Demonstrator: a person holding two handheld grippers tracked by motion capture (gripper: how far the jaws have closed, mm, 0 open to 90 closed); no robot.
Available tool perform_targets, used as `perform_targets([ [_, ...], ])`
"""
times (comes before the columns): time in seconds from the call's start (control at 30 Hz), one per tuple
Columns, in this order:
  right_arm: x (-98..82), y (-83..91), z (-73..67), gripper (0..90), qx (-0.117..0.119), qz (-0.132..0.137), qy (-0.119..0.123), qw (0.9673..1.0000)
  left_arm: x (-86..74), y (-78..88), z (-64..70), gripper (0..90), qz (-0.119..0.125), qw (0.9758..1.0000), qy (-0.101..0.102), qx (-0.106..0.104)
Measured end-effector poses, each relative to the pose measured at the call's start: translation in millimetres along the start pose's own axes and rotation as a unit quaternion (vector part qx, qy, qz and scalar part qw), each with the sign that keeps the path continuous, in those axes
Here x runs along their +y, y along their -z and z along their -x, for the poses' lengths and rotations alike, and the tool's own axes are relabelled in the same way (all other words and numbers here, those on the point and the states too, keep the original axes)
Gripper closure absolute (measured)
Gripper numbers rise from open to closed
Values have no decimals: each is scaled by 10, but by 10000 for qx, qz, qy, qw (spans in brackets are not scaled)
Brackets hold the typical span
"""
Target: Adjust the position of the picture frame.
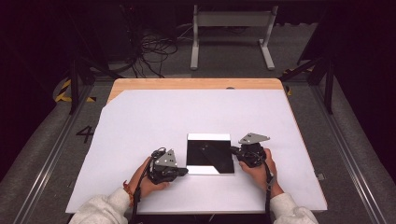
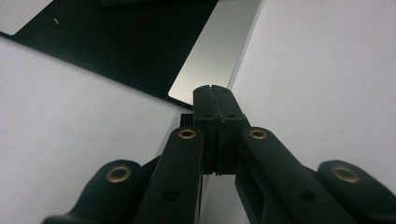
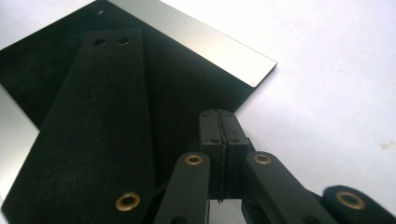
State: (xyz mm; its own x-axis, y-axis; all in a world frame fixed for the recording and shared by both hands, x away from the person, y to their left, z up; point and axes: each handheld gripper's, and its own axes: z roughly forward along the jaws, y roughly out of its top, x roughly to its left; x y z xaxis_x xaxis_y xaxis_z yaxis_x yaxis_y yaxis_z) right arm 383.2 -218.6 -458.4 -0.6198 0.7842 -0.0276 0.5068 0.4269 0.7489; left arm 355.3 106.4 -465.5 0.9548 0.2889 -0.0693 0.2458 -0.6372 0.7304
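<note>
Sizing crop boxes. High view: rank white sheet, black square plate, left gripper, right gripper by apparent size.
1. White sheet, by far the largest.
2. Black square plate, shiny, lying on the sheet.
3. Left gripper and right gripper: look alike, not ranked; each is partly hidden by its hand. Both are shut, at the plate's edges.

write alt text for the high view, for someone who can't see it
A person's two hands each hold a shut black tool at either side of a shiny black square sheet lying on a white table cover: the left tool at its near left corner, the right tool at its right edge. Beyond the table are a dark floor, cables and a white frame.
</note>
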Motion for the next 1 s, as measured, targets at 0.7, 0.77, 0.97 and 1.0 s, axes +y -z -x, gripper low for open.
perform_targets([
  [0.7, -140, 220, 14, 835, 628, -216, 189, 9976, -7, 12, -37, 826, -5, 9992, 149, 361],
  [0.77, -155, 231, 9, 853, 684, -220, 183, 9972, -6, 12, -38, 825, -10, 9992, 146, 371],
  [0.97, -159, 238, -14, 900, 823, -256, 197, 9961, 6, -5, -52, 815, 3, 9990, 173, 403],
  [1.0, -158, 244, -22, 900, 906, -284, 243, 9952, 9, -8, -57, 814, 4, 9990, 164, 409],
])
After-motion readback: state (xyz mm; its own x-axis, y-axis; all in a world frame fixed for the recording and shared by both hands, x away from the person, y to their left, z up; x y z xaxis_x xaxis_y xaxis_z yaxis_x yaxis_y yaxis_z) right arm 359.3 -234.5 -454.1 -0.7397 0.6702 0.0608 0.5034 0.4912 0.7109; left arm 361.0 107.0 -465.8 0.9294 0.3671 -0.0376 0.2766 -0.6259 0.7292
